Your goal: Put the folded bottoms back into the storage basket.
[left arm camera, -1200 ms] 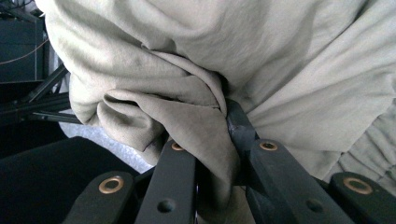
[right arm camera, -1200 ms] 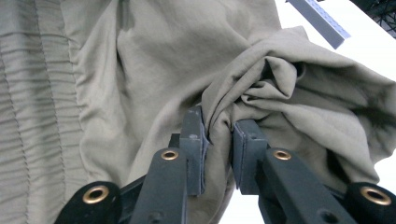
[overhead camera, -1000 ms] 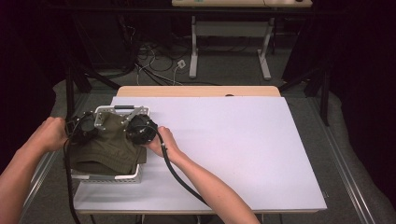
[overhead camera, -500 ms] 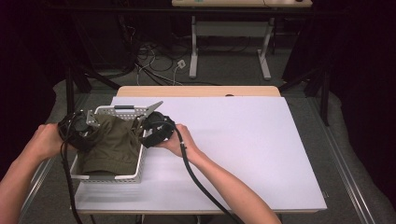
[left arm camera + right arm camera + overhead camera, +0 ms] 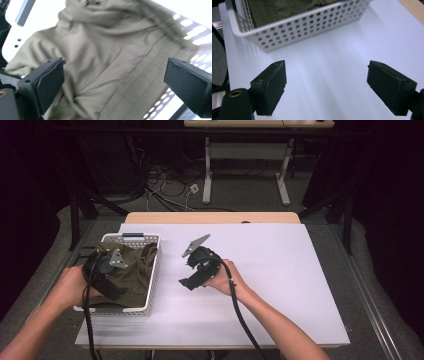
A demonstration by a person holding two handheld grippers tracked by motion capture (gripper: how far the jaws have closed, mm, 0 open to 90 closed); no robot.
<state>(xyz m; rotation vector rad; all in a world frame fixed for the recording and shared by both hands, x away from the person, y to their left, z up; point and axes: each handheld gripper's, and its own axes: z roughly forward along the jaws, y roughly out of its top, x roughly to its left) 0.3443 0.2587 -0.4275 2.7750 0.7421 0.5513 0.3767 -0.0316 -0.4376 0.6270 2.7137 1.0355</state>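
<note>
An olive green cloth [image 5: 137, 275] lies crumpled in a white perforated basket [image 5: 150, 285] at the table's left. My left gripper [image 5: 112, 277] hovers over the basket's left side. In the left gripper view it [image 5: 115, 65] stands open above the cloth [image 5: 100, 50]; its jaws have just been opening, and nothing is pinched between them. My right gripper [image 5: 190, 272] is over the bare white board, right of the basket. Its jaws [image 5: 327, 65] have also just been opening and stand wide with nothing between them, facing the basket's wall [image 5: 299, 25].
A white board [image 5: 280, 270] covers the table, and a strip of wooden tabletop [image 5: 212, 217] shows along its far edge. Black cables trail from both grippers toward the near edge. Desk legs and floor cables lie beyond the table.
Both grippers were shut on the cloth over the basket. Both have since opened and let it go. The right one has moved right onto the bare board, and the left one has shifted left.
</note>
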